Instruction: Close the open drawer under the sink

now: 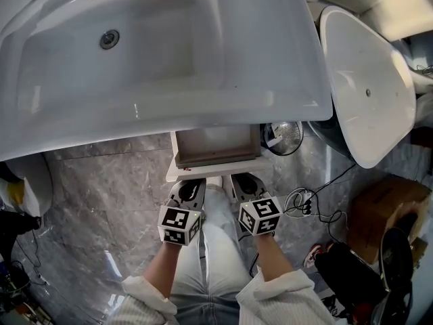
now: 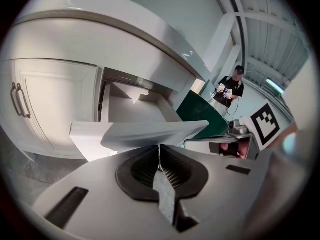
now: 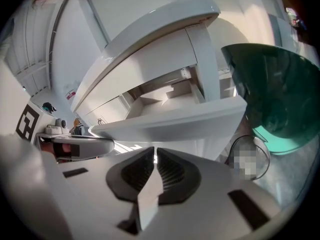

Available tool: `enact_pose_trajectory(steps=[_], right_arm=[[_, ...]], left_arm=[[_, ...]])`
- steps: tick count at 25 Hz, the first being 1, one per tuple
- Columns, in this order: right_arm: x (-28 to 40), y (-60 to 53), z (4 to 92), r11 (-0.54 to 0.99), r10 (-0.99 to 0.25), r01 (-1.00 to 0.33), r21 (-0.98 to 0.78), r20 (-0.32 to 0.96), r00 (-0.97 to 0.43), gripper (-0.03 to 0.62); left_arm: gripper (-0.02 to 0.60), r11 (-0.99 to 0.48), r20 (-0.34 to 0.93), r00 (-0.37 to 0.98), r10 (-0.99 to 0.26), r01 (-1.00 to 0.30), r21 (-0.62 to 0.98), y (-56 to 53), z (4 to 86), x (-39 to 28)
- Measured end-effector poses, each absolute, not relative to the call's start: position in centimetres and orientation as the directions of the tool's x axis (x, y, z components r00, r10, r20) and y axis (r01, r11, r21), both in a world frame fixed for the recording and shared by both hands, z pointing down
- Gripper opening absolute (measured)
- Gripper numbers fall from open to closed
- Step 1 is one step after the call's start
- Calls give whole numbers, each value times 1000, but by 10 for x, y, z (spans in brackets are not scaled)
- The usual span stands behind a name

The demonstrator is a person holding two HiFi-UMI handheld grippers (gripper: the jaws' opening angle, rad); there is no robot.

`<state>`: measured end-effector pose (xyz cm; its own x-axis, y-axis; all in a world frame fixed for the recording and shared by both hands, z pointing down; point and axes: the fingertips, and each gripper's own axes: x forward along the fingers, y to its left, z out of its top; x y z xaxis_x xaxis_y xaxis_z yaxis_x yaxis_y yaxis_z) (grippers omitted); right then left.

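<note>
My left gripper point(image 1: 192, 183) and right gripper point(image 1: 245, 181) have their jaws pressed together on nothing, tips at the front of the open drawer point(image 1: 216, 146), which sticks out beneath the sink point(image 1: 169, 117). A spare basin point(image 1: 365, 87), cables point(image 1: 304, 202) and a cardboard box point(image 1: 379, 212) crowd my right.

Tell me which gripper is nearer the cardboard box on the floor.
Right. The right gripper sits at the front of the drawer, the cardboard box off to its right; the left gripper is beside it, farther left.
</note>
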<state>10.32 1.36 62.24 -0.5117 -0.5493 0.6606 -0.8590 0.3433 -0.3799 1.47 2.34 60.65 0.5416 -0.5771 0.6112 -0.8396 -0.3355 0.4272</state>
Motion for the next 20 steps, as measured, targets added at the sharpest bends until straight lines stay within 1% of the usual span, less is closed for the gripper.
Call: enact_pose_trajectory(steps=[5, 11, 20], right_arm=[[101, 6, 619, 335, -557, -860, -386, 655, -511, 14], [101, 4, 615, 329, -577, -877, -351, 660, -481, 14], [99, 2, 610, 331, -598, -889, -317, 658, -458, 14]], left_arm=[[17, -363, 618, 550, -561, -835, 414, 26, 614, 14], [17, -336, 608, 551, -572, -833, 439, 19, 602, 15], [15, -361, 603, 559, -570, -829, 427, 16, 598, 12]])
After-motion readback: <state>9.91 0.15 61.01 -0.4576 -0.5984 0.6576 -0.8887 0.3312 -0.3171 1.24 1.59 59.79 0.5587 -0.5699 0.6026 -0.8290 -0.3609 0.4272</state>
